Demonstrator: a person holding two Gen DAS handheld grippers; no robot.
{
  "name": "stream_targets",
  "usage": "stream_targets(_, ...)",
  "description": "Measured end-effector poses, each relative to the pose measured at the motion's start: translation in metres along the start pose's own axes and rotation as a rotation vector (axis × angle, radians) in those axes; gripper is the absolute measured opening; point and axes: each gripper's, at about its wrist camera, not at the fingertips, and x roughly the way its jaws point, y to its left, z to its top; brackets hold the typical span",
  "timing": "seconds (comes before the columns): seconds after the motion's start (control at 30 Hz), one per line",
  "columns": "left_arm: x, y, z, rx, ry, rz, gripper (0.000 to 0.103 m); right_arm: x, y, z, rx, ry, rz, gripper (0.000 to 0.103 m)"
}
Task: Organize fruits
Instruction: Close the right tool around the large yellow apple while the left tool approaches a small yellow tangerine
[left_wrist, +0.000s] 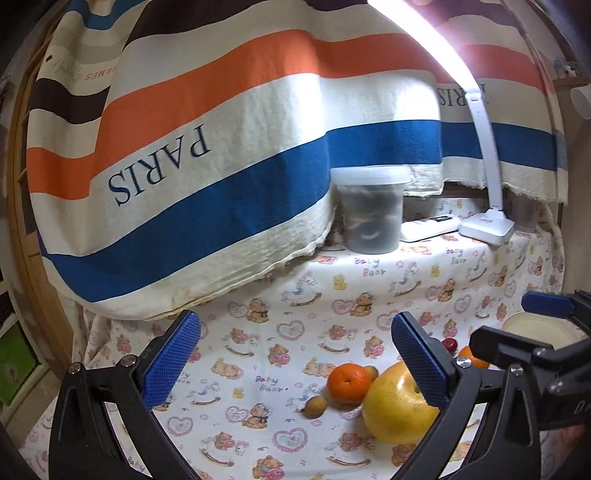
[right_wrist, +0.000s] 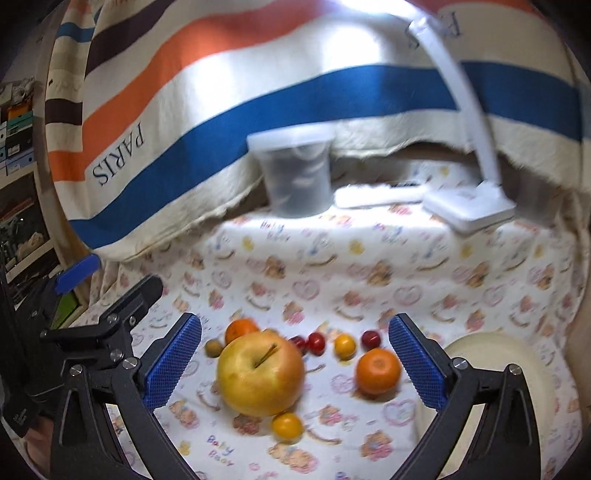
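Note:
A big yellow apple (right_wrist: 260, 373) lies on the bear-print cloth, between and just beyond my right gripper's (right_wrist: 295, 365) open blue fingers. Around it lie an orange (right_wrist: 378, 370), a second orange (right_wrist: 241, 329), a small brown fruit (right_wrist: 214, 348), two yellow cherry tomatoes (right_wrist: 287, 426) (right_wrist: 345, 346) and red ones (right_wrist: 316, 342). A cream plate (right_wrist: 491, 354) sits at the right. My left gripper (left_wrist: 295, 363) is open and empty; the apple (left_wrist: 397, 408), an orange (left_wrist: 349, 382) and the brown fruit (left_wrist: 315, 406) lie to its right. The right gripper shows at the right edge (left_wrist: 546, 325).
A lidded plastic tub (left_wrist: 371, 210), a white remote (left_wrist: 430, 227) and a white desk lamp base (left_wrist: 487, 225) stand at the back of the table. A striped "PARIS" towel (left_wrist: 184, 166) hangs behind and to the left. Shelves with boxes (right_wrist: 18, 125) are at far left.

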Motion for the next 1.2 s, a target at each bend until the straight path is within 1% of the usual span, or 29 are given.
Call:
stream_targets(0.13,0.006,0.004,-0.004,0.015,0.013,0.016,0.103,0.010,0.004,-0.004,0.003,0.023,-0.010,0.102)
stream_targets(0.23,0.008,0.011,-0.005,-0.008,0.032,0.014,0.102,0.017,0.005,-0.006,0.002,0.047,-0.013,0.102)
stream_targets(0.4,-0.001,0.024,0.000,-0.059,0.005,0.000,0.102,0.027,0.005,-0.011,-0.004,0.078,-0.027,0.102)
stream_targets(0.47,-0.002,0.029,0.002,-0.084,0.000,-0.013,0.102,0.034,0.008,-0.013,-0.022,0.102,-0.020,0.102)
stream_targets(0.6,-0.003,0.035,0.003,-0.101,-0.006,0.000,0.102,0.049,0.021,-0.018,-0.061,0.147,-0.002,0.102)
stream_targets(0.7,-0.001,0.038,0.002,-0.114,0.000,0.003,0.102,0.066,0.028,-0.024,-0.063,0.208,0.011,0.102)
stream_targets(0.83,0.002,0.042,0.000,-0.122,0.007,0.018,0.102,0.079,0.033,-0.028,-0.068,0.249,-0.021,0.102)
stream_targets(0.87,0.003,0.043,-0.001,-0.125,0.009,0.019,0.102,0.082,0.033,-0.029,-0.067,0.261,-0.037,0.102)
stream_targets(0.9,0.005,0.044,-0.002,-0.129,0.014,0.020,0.102,0.086,0.034,-0.031,-0.071,0.269,-0.074,0.102)
stream_targets(0.93,0.006,0.045,-0.003,-0.135,0.020,0.021,0.102,0.088,0.034,-0.032,-0.079,0.279,-0.087,0.102)
stream_targets(1.03,0.010,0.048,-0.005,-0.152,0.038,0.020,0.102,0.097,0.035,-0.037,-0.069,0.316,-0.062,0.102)
stream_targets(1.2,0.012,0.048,-0.007,-0.153,0.050,0.020,0.102,0.108,0.035,-0.042,-0.058,0.348,-0.058,0.101)
